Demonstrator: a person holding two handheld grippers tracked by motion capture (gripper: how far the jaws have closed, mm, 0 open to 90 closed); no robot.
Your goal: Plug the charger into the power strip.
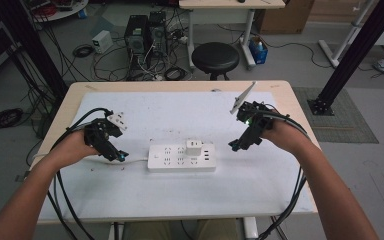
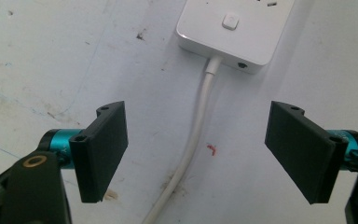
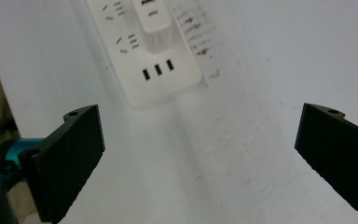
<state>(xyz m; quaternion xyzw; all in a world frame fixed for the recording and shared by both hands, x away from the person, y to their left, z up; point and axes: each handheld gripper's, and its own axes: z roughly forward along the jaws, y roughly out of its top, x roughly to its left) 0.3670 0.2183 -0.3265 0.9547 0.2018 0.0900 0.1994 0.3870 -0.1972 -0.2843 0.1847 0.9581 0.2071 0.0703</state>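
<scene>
White counter [image 1: 130, 190] carrying power strip [image 1: 181, 158] with charger [image 1: 194, 147] plugged in, cord [image 2: 193, 140] running off-frame, left gripper [image 1: 121, 156] and right gripper [image 1: 233, 147] flanking, jaws wide, holding nothing.

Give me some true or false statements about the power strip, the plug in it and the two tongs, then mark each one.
1. A white adapter is plugged into the power strip. True.
2. The left tongs are clamped on the strip's cable. False: their jaws stand wide apart, with the cable lying on the table between them.
3. The right tongs are open and hold nothing. True.
4. The power strip sits on the black stool. False: it lies on the white table.
5. The strip's cable leaves its end nearer the left tongs. True.
</scene>
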